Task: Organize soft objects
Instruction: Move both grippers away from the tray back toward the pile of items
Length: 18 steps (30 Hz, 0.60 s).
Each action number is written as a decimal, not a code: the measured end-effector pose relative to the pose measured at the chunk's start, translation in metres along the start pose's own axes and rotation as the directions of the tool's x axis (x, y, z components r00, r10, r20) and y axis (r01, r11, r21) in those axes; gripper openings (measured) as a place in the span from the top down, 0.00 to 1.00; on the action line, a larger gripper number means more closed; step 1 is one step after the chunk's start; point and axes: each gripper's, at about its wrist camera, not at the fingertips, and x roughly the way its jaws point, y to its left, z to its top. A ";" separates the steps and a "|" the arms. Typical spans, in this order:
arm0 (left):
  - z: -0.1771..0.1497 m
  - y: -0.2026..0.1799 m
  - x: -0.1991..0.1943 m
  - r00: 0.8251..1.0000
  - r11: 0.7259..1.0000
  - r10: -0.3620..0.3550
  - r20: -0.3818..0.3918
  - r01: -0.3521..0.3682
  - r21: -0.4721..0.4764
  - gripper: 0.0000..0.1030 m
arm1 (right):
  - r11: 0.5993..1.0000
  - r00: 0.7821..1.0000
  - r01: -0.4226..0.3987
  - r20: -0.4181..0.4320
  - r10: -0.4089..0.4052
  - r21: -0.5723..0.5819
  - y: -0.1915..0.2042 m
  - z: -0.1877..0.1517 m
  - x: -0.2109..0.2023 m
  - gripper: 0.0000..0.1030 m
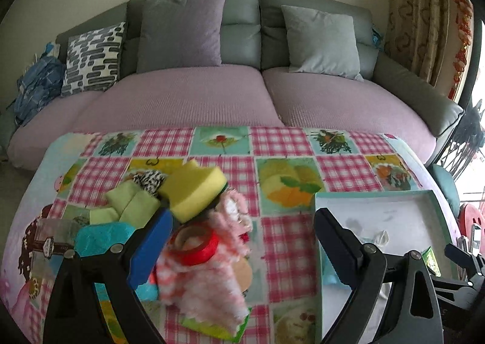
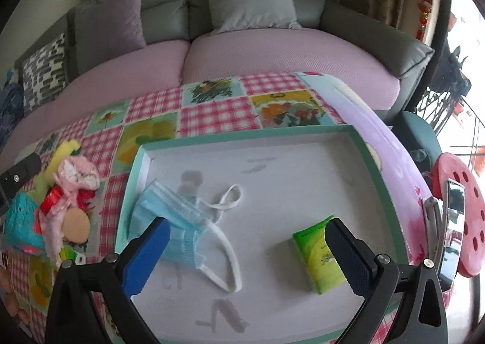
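Lower centre, left wrist view: left gripper point(image 1: 239, 241) hangs with its jaws spread wide and nothing between them; the blue pad sits lower left, the black finger lower right.
Between those jaws: pink fluffy cloth point(image 1: 209, 277) and red tape roll point(image 1: 194, 242), blurred, lying toward the blue pad's side.
Just beyond, left of centre: yellow sponge point(image 1: 194, 189) heaped with green cloths point(image 1: 130, 204) and a teal bag point(image 1: 103, 236); the pile is untouched.
Right of frame: tray point(image 1: 372, 192), its near corner beside the black finger.
Lower centre, right wrist view: right gripper point(image 2: 245, 248) gapes wide and empty above the tray floor.
Inside the tray: blue face mask point(image 2: 178, 223) at the left pad, green tissue pack point(image 2: 315, 259) at the right finger.
Far, top of frame: sofa point(image 1: 194, 98) with cushions.
Step in hand: judged to be picking the next soft item from the pile.
Next move calls for: lowering the left jaws around the pink cloth alone, clear of the tape, then carrying it rightward over the tray rim.
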 end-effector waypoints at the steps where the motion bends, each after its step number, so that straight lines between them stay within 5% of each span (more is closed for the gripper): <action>1: -0.001 0.004 -0.002 1.000 1.000 0.001 -0.001 -0.001 -0.004 0.08 | 1.000 1.000 0.001 -0.001 -0.001 -0.011 0.005 0.000 -0.001 0.00; 10: -0.007 0.051 -0.020 0.991 0.991 0.129 -0.042 -0.129 -0.015 0.08 | 0.995 0.994 -0.092 0.056 0.094 -0.047 0.040 0.004 -0.020 0.00; 18: -0.023 0.116 -0.034 0.987 0.976 0.119 -0.111 -0.137 -0.167 0.08 | 0.970 0.980 -0.185 0.050 0.195 -0.155 0.093 -0.004 -0.031 0.00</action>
